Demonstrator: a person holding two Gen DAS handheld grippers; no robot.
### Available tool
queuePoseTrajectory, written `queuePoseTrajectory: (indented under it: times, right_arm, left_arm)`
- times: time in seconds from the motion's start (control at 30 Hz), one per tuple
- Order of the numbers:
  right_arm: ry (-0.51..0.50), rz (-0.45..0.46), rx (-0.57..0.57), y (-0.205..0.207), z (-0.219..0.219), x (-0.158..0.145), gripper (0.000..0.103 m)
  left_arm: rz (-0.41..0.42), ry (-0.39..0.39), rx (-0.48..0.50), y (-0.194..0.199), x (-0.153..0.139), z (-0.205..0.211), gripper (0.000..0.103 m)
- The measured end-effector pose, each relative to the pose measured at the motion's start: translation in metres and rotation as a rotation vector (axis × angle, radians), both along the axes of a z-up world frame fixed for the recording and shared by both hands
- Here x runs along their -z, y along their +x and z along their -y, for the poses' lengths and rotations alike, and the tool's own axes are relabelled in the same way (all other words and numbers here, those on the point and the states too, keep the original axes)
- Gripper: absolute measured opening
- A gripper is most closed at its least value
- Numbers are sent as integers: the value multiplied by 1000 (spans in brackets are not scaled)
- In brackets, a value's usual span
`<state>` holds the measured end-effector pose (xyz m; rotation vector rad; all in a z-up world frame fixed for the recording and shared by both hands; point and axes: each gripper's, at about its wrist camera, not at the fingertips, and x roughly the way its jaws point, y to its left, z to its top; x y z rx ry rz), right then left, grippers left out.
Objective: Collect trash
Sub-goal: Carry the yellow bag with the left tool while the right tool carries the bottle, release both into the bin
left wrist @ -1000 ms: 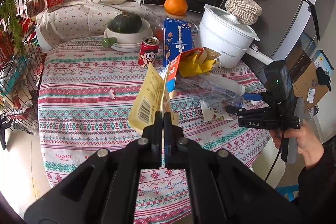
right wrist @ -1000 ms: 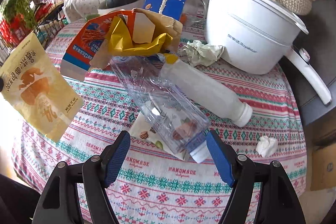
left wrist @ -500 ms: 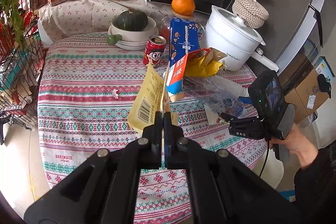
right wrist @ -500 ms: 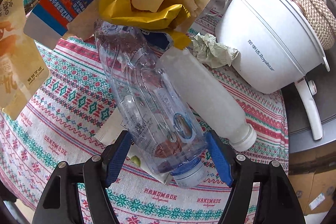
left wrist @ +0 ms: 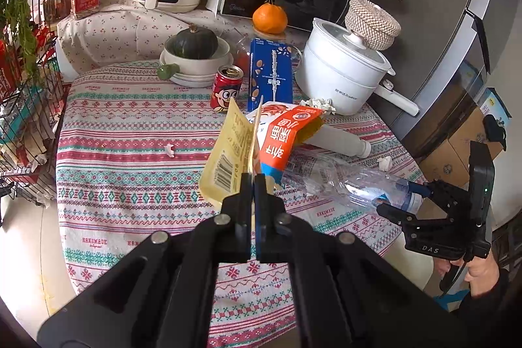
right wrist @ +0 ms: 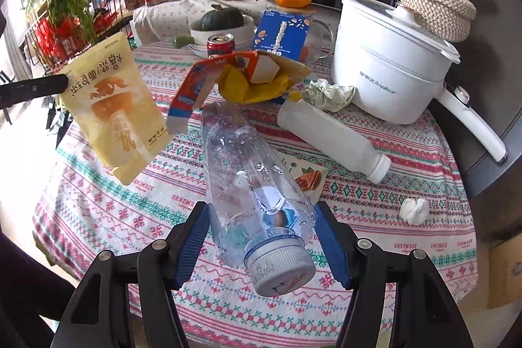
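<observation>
My left gripper [left wrist: 253, 181] is shut on the lower edge of a yellow snack bag [left wrist: 228, 158], which hangs in the air at the left of the right wrist view [right wrist: 114, 106]. My right gripper [right wrist: 261, 230] has a crushed clear plastic bottle [right wrist: 241, 165] between its blue pads [right wrist: 199, 234], cap end toward the camera. Its jaws are closing, and both pads touch the bottle's sides. From the left wrist view the bottle [left wrist: 332, 181] slants off the cloth from the right gripper [left wrist: 403, 201] at the table's right edge.
On the patterned tablecloth [right wrist: 107, 217] lie a white bottle [right wrist: 329, 139], an orange carton with yellow wrappers [right wrist: 195, 80], crumpled paper [right wrist: 329, 93], a tissue wad [right wrist: 414, 209] and a flat nut wrapper [right wrist: 306, 175]. A white pot [right wrist: 385, 67], blue carton [left wrist: 270, 77] and red can [left wrist: 226, 87] stand behind.
The right gripper moved in around the clear bottle's neck end, narrowed on it and lifted it back toward the table's edge. The left gripper kept hold of the yellow bag and barely moved.
</observation>
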<state>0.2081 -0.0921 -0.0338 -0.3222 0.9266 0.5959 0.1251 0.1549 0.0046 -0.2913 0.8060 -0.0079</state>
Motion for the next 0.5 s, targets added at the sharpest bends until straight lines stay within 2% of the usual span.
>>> queuePoseTrajectory:
  times: [0.17,0.5]
  right_arm:
    - [82,16,79,-25,28,-19,65]
    - [160,59,233,-64,95,-52,64]
  left_arm:
    - [37,4,31,-10,-10,12,2]
    - [89,-17,143,-20,-24,55,2]
